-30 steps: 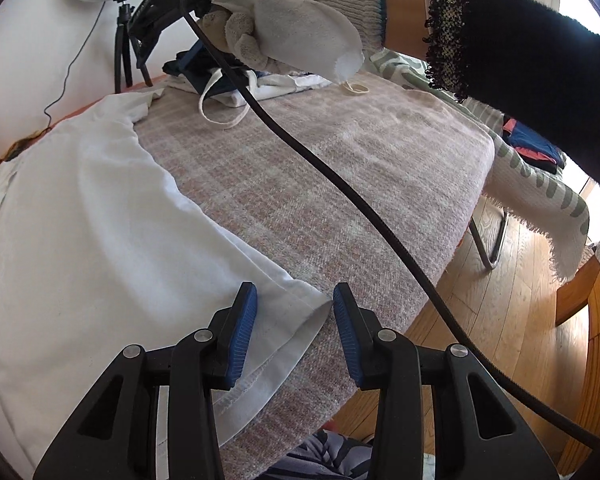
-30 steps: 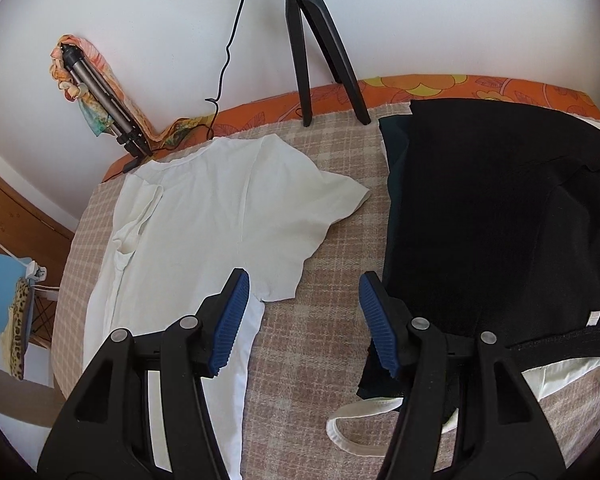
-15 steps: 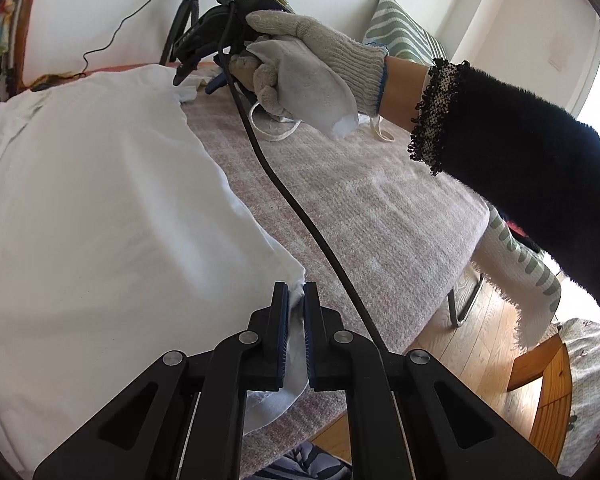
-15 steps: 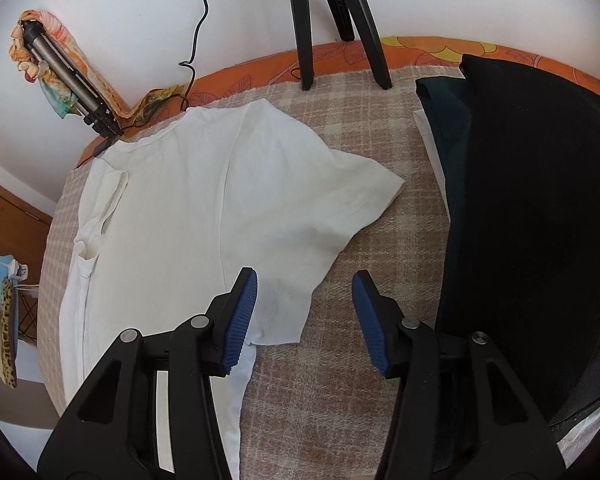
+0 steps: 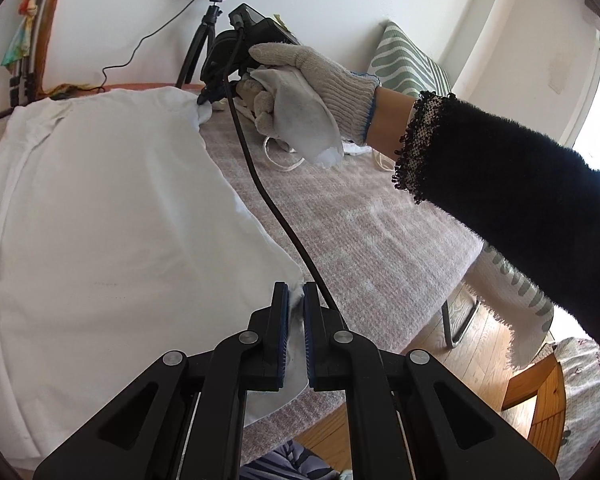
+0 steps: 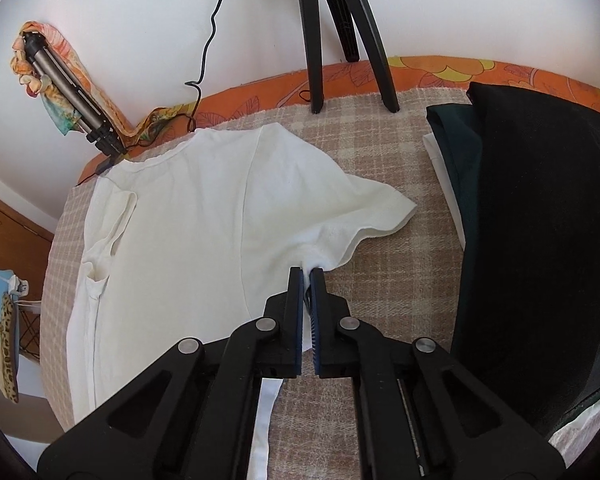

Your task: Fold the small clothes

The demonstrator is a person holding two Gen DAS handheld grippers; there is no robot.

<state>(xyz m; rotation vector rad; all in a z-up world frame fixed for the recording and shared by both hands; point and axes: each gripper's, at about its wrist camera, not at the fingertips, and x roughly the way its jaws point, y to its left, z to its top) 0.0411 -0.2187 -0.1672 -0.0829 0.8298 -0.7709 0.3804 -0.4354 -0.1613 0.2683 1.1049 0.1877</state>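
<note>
white T-shirt (image 6: 188,232) | left gripper (image 5: 296,300) clenched on its hem corner, lower centre | right gripper (image 6: 307,280) jaws just closed, pinching its underarm fold

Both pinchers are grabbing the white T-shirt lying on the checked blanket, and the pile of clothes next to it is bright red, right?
Almost. The right wrist view shows the pile of clothes beside the white T-shirt is black and dark green, not red. The left gripper and right gripper do both pinch the shirt on the checked blanket.
</note>
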